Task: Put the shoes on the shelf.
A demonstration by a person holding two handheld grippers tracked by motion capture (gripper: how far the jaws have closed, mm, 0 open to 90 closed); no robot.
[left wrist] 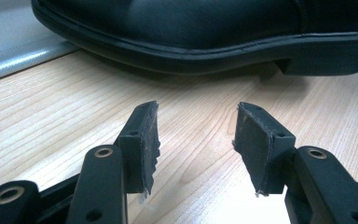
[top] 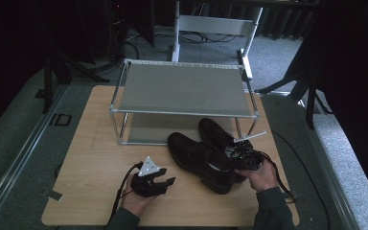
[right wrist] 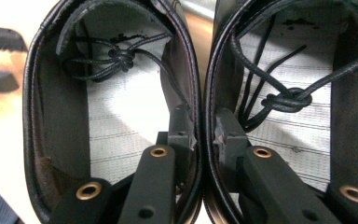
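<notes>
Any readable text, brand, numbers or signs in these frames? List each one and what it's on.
None readable.
Shoes: no brand or size mark shows on the leather, or on the insoles in the right gripper view.
Rack: no label.
Grey plate on the left gripper: dark spots, too small to read as marks.
Table: bare wood.

The wooden table (top: 96, 158) is the reference point here: sitting on its far half there's a low metal shoe rack (top: 184, 88) with two grey shelves, one above the other. Past the table's far edge a white frame (top: 215, 24) stands on the grey carpet (top: 278, 52), with some cables (top: 139, 40) lying near it. Off the table's left and right far corners there are dark stand legs (top: 57, 72).
</notes>
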